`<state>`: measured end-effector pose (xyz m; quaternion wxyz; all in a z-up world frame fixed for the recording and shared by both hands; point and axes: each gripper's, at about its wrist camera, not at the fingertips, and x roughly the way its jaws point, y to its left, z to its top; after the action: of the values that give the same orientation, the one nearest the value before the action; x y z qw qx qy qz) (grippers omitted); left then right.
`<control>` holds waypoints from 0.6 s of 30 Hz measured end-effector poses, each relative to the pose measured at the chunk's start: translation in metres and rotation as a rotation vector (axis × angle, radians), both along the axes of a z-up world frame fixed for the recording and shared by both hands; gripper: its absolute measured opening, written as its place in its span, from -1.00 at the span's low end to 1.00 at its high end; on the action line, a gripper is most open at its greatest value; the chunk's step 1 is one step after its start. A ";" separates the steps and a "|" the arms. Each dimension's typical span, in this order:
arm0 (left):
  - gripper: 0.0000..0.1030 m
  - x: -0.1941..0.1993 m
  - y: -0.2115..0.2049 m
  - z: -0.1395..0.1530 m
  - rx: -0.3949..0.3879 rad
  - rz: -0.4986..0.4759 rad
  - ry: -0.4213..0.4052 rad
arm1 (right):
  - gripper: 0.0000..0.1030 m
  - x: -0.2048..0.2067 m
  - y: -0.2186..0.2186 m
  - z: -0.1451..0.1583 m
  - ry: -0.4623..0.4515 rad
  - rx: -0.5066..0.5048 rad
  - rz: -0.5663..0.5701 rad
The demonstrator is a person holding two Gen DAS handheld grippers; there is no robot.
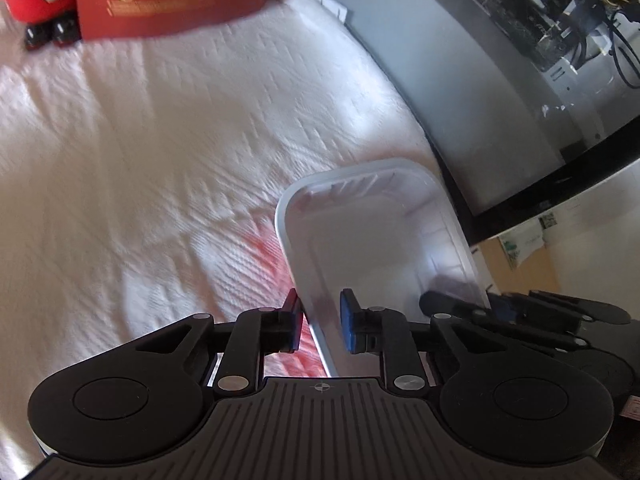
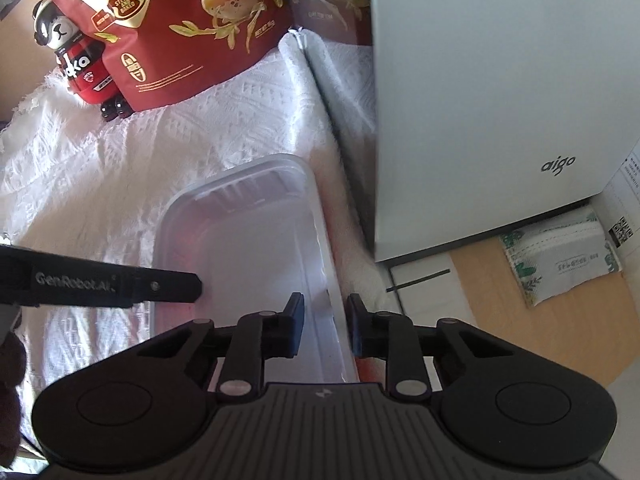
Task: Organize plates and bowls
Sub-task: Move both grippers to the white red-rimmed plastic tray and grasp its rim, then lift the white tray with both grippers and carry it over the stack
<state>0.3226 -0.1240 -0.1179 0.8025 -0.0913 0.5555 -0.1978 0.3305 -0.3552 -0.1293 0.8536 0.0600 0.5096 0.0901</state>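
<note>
here, spread wide over the table, a white textured cloth (image 2: 248,112), with a white aigo case (image 2: 480,100) along its right side and a red egg bag (image 2: 192,20) at the back. resting on the cloth just beside the case, a translucent rectangular container (image 2: 256,248), apparently empty. straddling its left wall, the left gripper (image 1: 320,322), fingers apart, not clamped. astride the right wall, the right gripper (image 2: 324,326), likewise parted. judged mid-grasp: next, squeeze both walls evenly before lifting level.
</note>
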 end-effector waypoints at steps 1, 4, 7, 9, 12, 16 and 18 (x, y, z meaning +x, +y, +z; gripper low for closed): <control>-0.58 -0.001 0.004 0.003 0.004 0.006 -0.012 | -0.59 -0.001 0.001 0.002 0.008 0.016 0.001; -0.58 -0.004 0.023 0.012 0.006 0.038 -0.031 | -0.59 -0.003 0.011 0.008 0.007 0.044 0.026; -0.58 -0.006 0.044 0.019 0.019 0.077 -0.047 | -0.59 -0.005 0.029 0.015 -0.010 0.045 0.067; -0.58 -0.009 0.060 0.020 0.030 0.107 -0.047 | -0.59 -0.005 0.043 0.017 -0.012 0.054 0.096; -0.58 -0.015 0.082 0.017 0.045 0.150 -0.032 | -0.59 -0.005 0.065 0.016 -0.008 0.067 0.142; -0.57 -0.024 0.112 0.010 0.046 0.206 -0.009 | -0.59 -0.006 0.094 0.013 0.008 0.082 0.207; -0.57 -0.026 0.123 0.004 0.048 0.228 0.006 | -0.59 -0.008 0.107 0.010 0.024 0.096 0.233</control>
<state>0.2964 -0.0015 -0.1144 0.8200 -0.1351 0.5486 -0.0917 0.3225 -0.2481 -0.1188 0.8273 0.0425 0.5185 0.2120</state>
